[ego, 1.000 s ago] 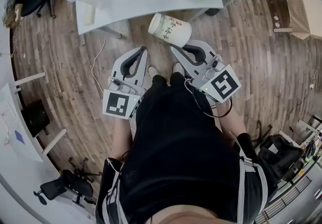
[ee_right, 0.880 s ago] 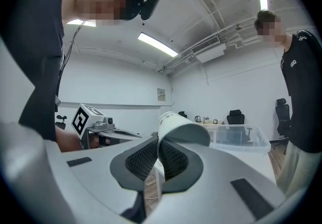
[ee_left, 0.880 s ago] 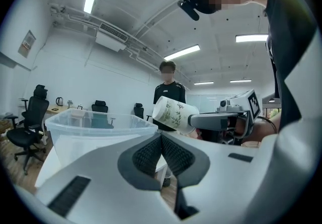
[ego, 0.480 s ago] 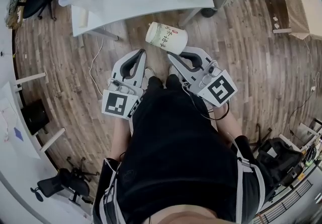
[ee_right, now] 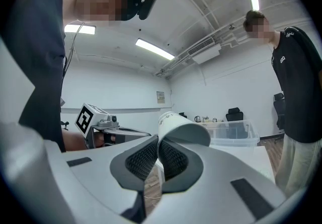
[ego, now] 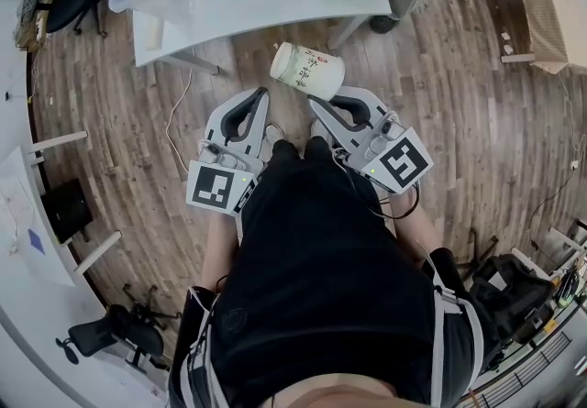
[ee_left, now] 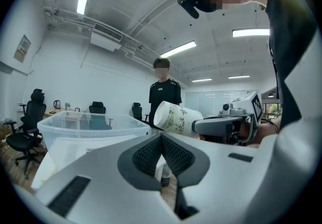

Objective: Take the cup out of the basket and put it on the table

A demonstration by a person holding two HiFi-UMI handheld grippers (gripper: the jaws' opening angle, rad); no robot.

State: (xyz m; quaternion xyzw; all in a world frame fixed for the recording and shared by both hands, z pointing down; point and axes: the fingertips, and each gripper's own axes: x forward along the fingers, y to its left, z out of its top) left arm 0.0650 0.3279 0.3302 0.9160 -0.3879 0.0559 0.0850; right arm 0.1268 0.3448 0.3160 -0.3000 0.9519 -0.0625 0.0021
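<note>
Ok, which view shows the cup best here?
The head view: the whole cup shows, lying sideways at the tips of the right hand-held gripper. The left gripper view shows its printed side, with its mouth end hidden behind that gripper. The right gripper view shows it foreshortened, partly behind the jaws.

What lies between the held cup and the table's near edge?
Only a strip of wooden floor, seen in the head view. The cup, pinched in the right gripper, is short of the table.

Left tongs (ego: 260, 96): jaws together, nothing between them, held near level before the torso. Right tongs (ego: 316, 105): level, alongside, jaws clamped on cup (ego: 307, 70) rim.
</note>
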